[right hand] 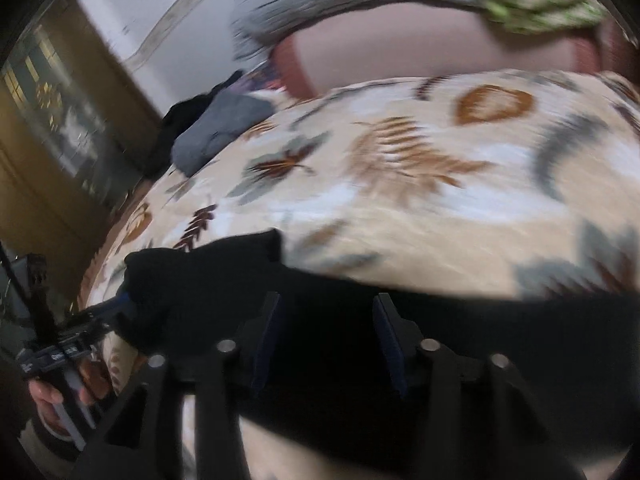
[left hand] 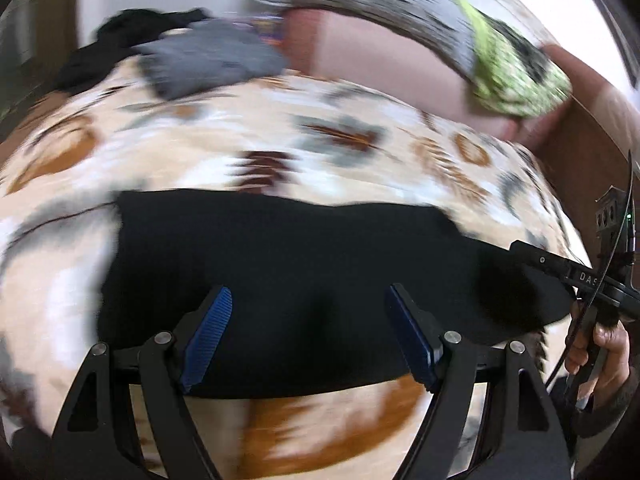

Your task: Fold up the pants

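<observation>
Black pants lie flat across the near part of a bed, on a cream leaf-patterned blanket. My left gripper hovers over them, its blue pads wide apart with nothing clamped between them. In the right wrist view the pants run under my right gripper, which is open, with only dark cloth below it. The right gripper also shows at the pants' right end, held by a hand. The left gripper sits by a bunched corner of the pants at the left. Both views are blurred.
A grey garment and a black one lie at the bed's far left corner. A grey patterned pillow and a green one rest on a pink cushion at the head. A brown wardrobe stands left of the bed.
</observation>
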Tool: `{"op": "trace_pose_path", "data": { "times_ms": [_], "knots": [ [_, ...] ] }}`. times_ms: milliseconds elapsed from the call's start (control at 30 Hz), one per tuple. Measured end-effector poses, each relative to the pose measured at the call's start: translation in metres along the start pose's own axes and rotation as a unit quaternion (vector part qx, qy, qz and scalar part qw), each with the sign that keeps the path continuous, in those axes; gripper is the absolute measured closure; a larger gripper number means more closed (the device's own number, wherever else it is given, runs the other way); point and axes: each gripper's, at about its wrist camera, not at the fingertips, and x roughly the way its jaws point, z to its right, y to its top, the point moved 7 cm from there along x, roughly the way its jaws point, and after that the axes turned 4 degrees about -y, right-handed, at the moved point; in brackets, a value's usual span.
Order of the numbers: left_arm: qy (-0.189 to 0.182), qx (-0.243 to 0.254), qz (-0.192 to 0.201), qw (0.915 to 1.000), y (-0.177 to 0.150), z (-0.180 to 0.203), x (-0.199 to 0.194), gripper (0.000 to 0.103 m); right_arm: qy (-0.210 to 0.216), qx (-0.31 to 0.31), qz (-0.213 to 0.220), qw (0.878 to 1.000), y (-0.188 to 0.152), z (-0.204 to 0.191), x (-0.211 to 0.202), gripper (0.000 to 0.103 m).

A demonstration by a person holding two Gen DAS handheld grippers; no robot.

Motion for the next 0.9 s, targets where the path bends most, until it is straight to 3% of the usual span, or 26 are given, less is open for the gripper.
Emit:
{"op": "trace_pose_path", "data": {
  "times_ms": [200, 233, 267, 400, 467, 500, 567, 600, 733, 833, 900],
  "knots": [
    [0.054, -0.074, 0.017, 0.9956, -0.005, -0.086, -0.022, 0.024, -0.007, -0.019, -0.048, 0.999, 0.013, -0.027, 0.069, 0.049],
    [0.056, -0.089, 0.016, 0.9943, -0.008, -0.097, -0.023, 0.024, -0.003, -0.018, -0.053, 0.998, 0.013, -0.030, 0.075, 0.065],
    [0.054, -0.099, 0.016, 0.9935, -0.009, -0.103, -0.022, 0.024, 0.012, -0.020, -0.053, 0.998, 0.015, -0.037, 0.077, 0.098],
    [0.040, -0.117, 0.024, 0.9920, -0.013, -0.113, -0.019, 0.024, -0.032, -0.052, 0.003, 0.998, 0.027, -0.046, 0.061, 0.097],
    [0.016, -0.123, 0.034, 0.9917, -0.016, -0.111, -0.018, 0.024, -0.052, -0.030, 0.001, 0.998, 0.025, -0.039, 0.069, 0.096],
    [0.005, -0.124, 0.038, 0.9915, -0.016, -0.109, -0.017, 0.024, -0.059, -0.024, -0.003, 0.998, 0.021, -0.037, 0.075, 0.094],
    [-0.015, -0.117, 0.051, 0.9917, -0.016, -0.104, -0.014, 0.024, -0.079, -0.024, 0.005, 0.997, 0.013, -0.036, 0.076, 0.081],
    [-0.020, -0.105, 0.056, 0.9927, -0.017, -0.102, -0.012, 0.024, -0.083, -0.024, 0.013, 0.996, 0.012, -0.039, 0.071, 0.081],
    [-0.004, -0.067, 0.043, 0.9968, -0.021, -0.094, -0.002, 0.023, -0.072, -0.019, 0.028, 0.997, 0.008, -0.054, 0.041, 0.066],
    [-0.031, -0.064, 0.041, 0.9967, -0.019, -0.086, 0.000, 0.022, -0.038, -0.028, 0.038, 0.998, -0.001, -0.070, 0.018, 0.062],
    [-0.026, -0.050, 0.035, 0.9978, -0.021, -0.080, 0.003, 0.022, -0.017, -0.042, 0.037, 0.998, -0.017, -0.083, 0.006, 0.055]
  ]
}}
